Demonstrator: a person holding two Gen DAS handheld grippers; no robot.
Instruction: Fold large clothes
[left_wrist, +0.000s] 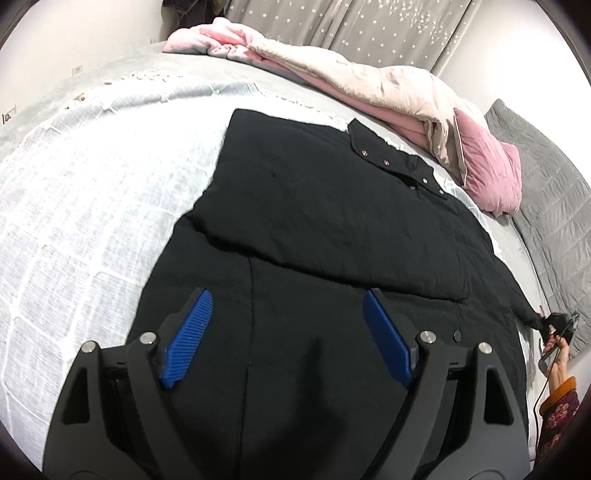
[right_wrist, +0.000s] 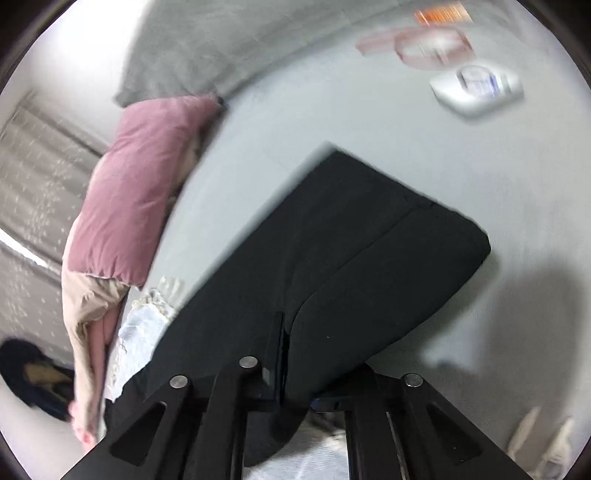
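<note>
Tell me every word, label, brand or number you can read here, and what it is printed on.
No text can be read in either view.
White box on the bed: bluish print, too blurred to read.
Orange-striped item beyond it: too blurred.
Black garment: metal snaps only, no label showing.

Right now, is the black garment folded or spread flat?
Partly folded. One panel of the black garment lies doubled over the rest, its edge running across; the right gripper pinches a sleeve end.

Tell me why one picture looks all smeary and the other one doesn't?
Right wrist view: smeared by motion blur, the pink pillow and black garment soft-edged. Left wrist view: sharp, garment snaps crisp, though the fisheye bulges the bed like a ball.
</note>
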